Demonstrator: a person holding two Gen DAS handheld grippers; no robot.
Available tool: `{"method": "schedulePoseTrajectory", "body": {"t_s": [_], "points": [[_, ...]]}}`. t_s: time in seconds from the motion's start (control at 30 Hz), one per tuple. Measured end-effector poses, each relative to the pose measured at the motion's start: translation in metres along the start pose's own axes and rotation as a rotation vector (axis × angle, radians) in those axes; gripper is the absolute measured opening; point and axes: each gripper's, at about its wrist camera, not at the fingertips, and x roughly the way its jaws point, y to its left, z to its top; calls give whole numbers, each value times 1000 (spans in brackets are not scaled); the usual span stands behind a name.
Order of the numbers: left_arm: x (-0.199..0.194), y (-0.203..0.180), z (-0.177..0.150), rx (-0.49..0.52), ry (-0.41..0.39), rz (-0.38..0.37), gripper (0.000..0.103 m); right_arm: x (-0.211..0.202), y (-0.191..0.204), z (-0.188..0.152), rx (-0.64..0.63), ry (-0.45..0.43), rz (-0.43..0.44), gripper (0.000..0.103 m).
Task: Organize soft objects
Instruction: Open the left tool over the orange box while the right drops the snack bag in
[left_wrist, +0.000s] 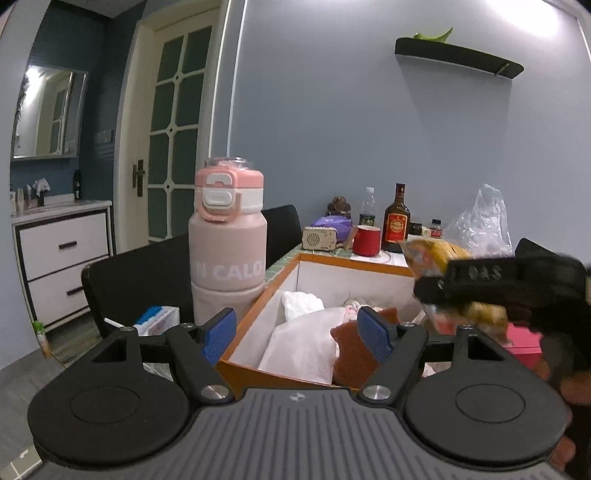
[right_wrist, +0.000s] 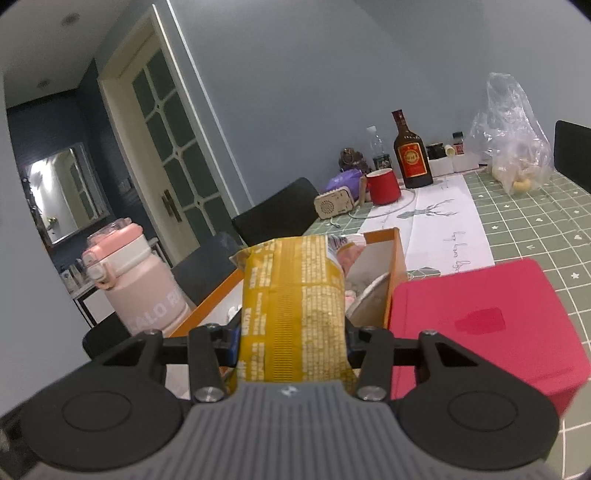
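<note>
Snack packet (right_wrist: 291, 306), yellow and crinkled, sits clenched between the pads of your right gripper (right_wrist: 291, 339), raised over the near edge of the orange-rimmed box (right_wrist: 395, 280). Only your right wrist view shows the red box (right_wrist: 480, 317) just beside it on the green tabletop (right_wrist: 535, 214). Your left gripper (left_wrist: 295, 332) hangs released, jaws wide with nothing between them, and its view alone shows the white cloth (left_wrist: 303, 343) and brown item (left_wrist: 351, 350) lying inside the box, with the pink bottle (left_wrist: 227, 251) to the left.

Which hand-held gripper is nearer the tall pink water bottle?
Left. The left hand-held gripper hangs open right beside the tall pink water bottle; the right hand-held gripper, clamping a yellow snack packet, sits across the orange-rimmed box.
</note>
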Motion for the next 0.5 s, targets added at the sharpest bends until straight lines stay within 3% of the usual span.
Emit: {"method": "schedulePoseTrajectory", "body": {"t_s": [0.3,0.5], "points": [[4,-5,1,13,39,-24,87,49,29,29,-163,157,-126,46],[1,-4,-1,22,48,-46,87,75,42,31,-222,183,-193,46]]}}
